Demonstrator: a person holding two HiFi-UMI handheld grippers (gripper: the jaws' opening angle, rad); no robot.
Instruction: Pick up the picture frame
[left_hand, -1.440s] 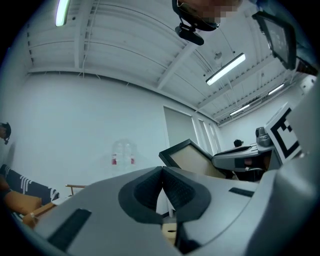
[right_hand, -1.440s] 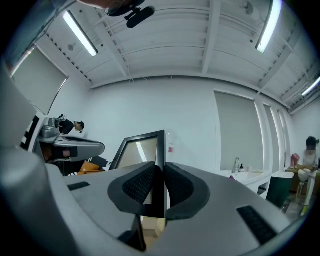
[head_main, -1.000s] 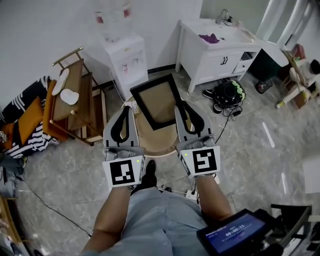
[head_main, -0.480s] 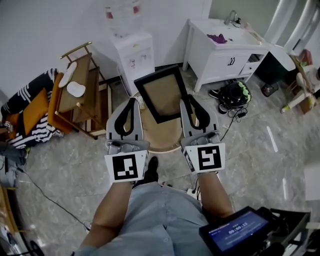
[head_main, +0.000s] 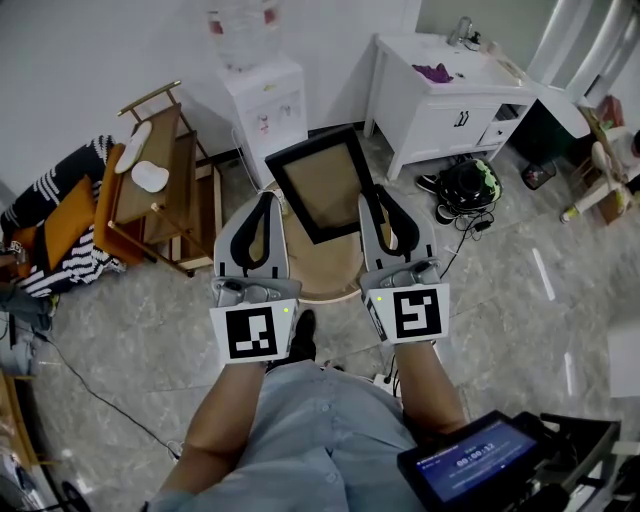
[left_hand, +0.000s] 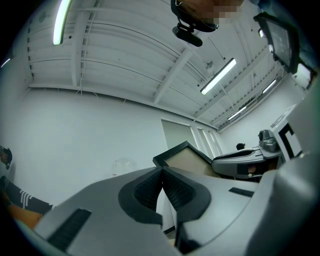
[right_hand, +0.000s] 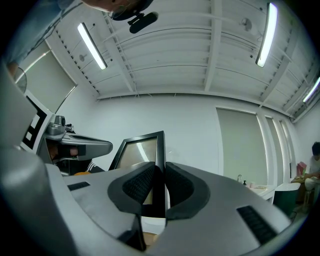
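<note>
A black picture frame (head_main: 322, 185) with a tan backing hangs in the air ahead of me in the head view. My right gripper (head_main: 374, 205) is shut on its right edge. In the right gripper view the frame (right_hand: 141, 150) stands upright, its black edge pinched between the ribbed pads (right_hand: 176, 186). My left gripper (head_main: 265, 204) is level with the frame's left side, apart from it. Its jaws are pressed together with nothing in them (left_hand: 162, 173). The left gripper view shows the frame (left_hand: 186, 156) off to the right.
A round tan table (head_main: 320, 275) stands on the floor below the frame. A wooden rack (head_main: 160, 190) is at the left, a water dispenser (head_main: 265, 100) behind, a white cabinet (head_main: 440, 95) at the back right. A dark helmet (head_main: 462, 185) and cables lie on the tiles.
Over the second the frame and both grippers rose a little up the head view. In the last half second they have stayed almost still.
</note>
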